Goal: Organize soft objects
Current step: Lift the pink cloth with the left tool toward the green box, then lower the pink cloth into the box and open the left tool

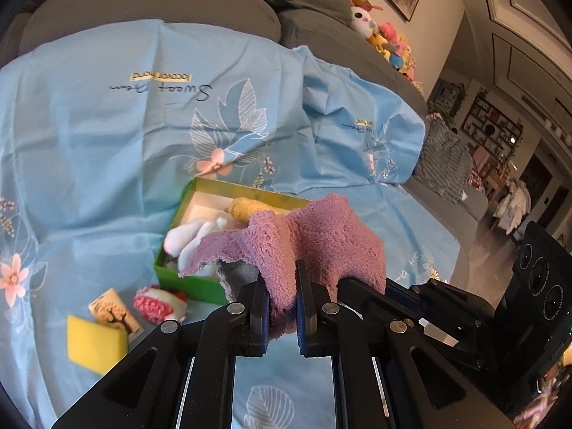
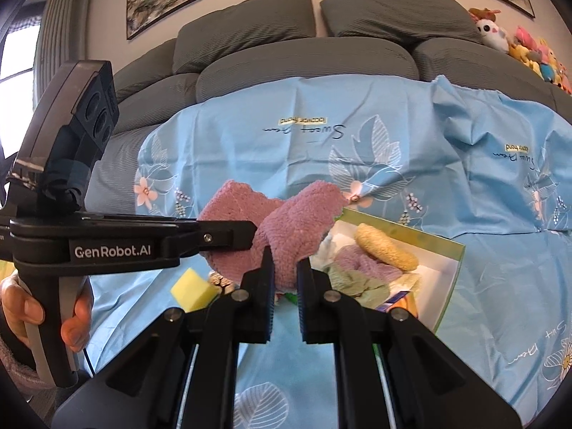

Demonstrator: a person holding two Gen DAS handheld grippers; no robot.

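Note:
Both grippers hold one fuzzy purple cloth (image 1: 314, 239) in the air, just in front of a green box (image 1: 186, 284). My left gripper (image 1: 282, 286) is shut on one part of it. My right gripper (image 2: 286, 268) is shut on another part of the purple cloth (image 2: 296, 221). The left gripper (image 2: 250, 236) reaches in from the left in the right wrist view. The green box (image 2: 450, 286) holds a yellow knitted piece (image 2: 386, 246), a purple cloth and a pale green cloth (image 2: 357, 284). White soft pieces (image 1: 189, 239) lie in its near end.
A light blue floral sheet (image 1: 107, 143) covers a grey sofa (image 2: 286, 53). On the sheet lie a yellow sponge (image 1: 94, 343), a printed card (image 1: 114, 312) and a pink-white knitted item (image 1: 159, 304). Plush toys (image 1: 389, 43) sit on the sofa's end.

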